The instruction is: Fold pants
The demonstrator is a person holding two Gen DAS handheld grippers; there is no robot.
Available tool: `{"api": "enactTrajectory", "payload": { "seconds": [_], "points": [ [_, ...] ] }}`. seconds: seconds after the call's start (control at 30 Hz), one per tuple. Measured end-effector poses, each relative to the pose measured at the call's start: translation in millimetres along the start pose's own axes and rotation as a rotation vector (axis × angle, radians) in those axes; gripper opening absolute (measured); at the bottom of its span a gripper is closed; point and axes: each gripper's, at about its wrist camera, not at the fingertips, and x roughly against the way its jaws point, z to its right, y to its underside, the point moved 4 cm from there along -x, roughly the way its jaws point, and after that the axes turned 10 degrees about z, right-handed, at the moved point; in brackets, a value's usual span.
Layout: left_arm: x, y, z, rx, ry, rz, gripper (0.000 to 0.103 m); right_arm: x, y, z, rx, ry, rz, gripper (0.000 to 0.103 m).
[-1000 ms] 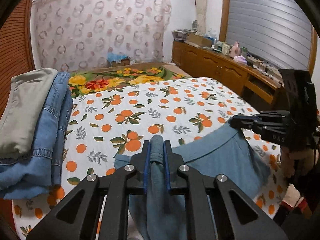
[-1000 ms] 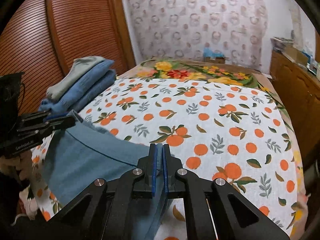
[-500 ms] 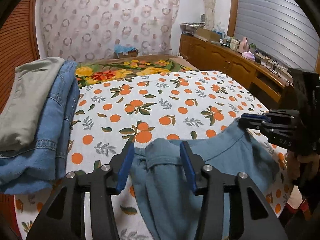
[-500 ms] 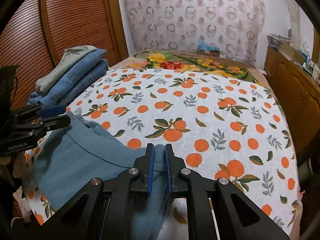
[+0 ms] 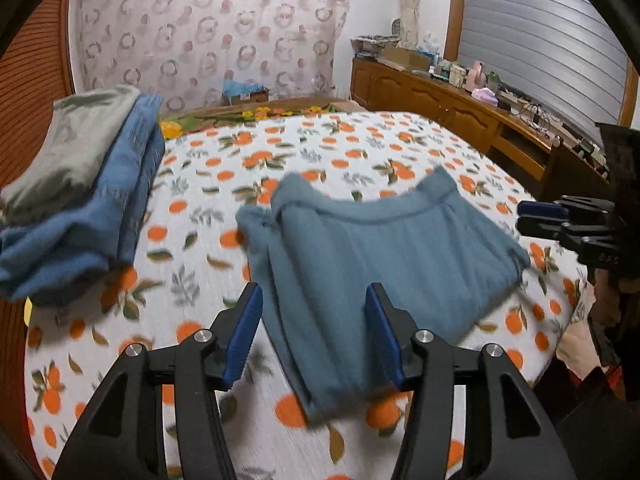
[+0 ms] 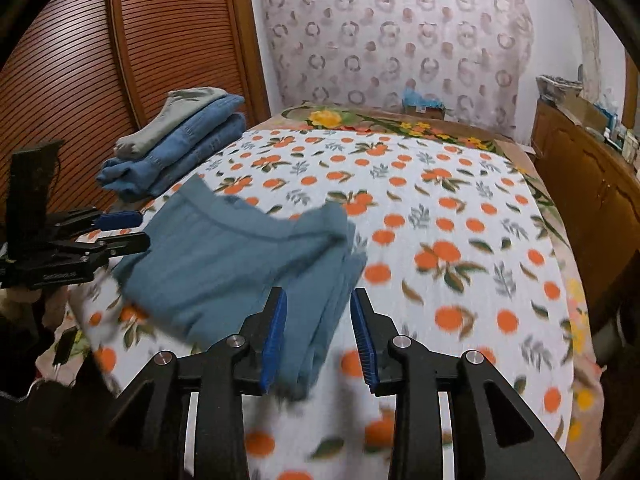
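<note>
Blue-grey fabric pants (image 5: 384, 248) motion-blurred; near end hidden behind hand-held gripper frames in both views. Small clutter on brown wooden sideboard (image 5: 452, 100) too small to identify. Orange-print bedsheet (image 6: 460, 280) smeared near the lens.

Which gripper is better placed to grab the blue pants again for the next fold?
Probably the left gripper: its opening jaws straddle a broad stretch of the blue pants. The right gripper frames only their narrow edge.

The pants (image 5: 384, 248) in front of the tongs are a soft grey-blue; the bed sheet (image 5: 192, 288) under them is white with orange fruits and green leaves. Off to the left sit darker blue jeans (image 5: 100, 216) with a grey-green cloth (image 5: 76, 140) on top; the tongs' pads (image 5: 244, 332) are bright blue on black arms.
</note>
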Motion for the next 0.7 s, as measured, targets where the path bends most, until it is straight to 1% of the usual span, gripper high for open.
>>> {"api": "enactTrajectory", "payload": {
  "seconds": [0.23, 0.47, 0.7],
  "points": [
    [-3.7, 11.6, -0.6, 0.007, -0.008, -0.027, 0.055, 11.8, 14.5, -5.2, 0.012, -0.016, -0.031, 0.035],
    [-9.2, 13.9, -2.4, 0.01, -0.015, -0.041, 0.055, -0.5, 22.9, -12.8, 0.029, -0.031, -0.072, 0.035],
    [-14.0, 12.8, -4.8, 0.008, -0.03, -0.052, 0.055, -8.0, 25.2, -12.6, 0.033, -0.031, -0.079, 0.035]
  ]
}}
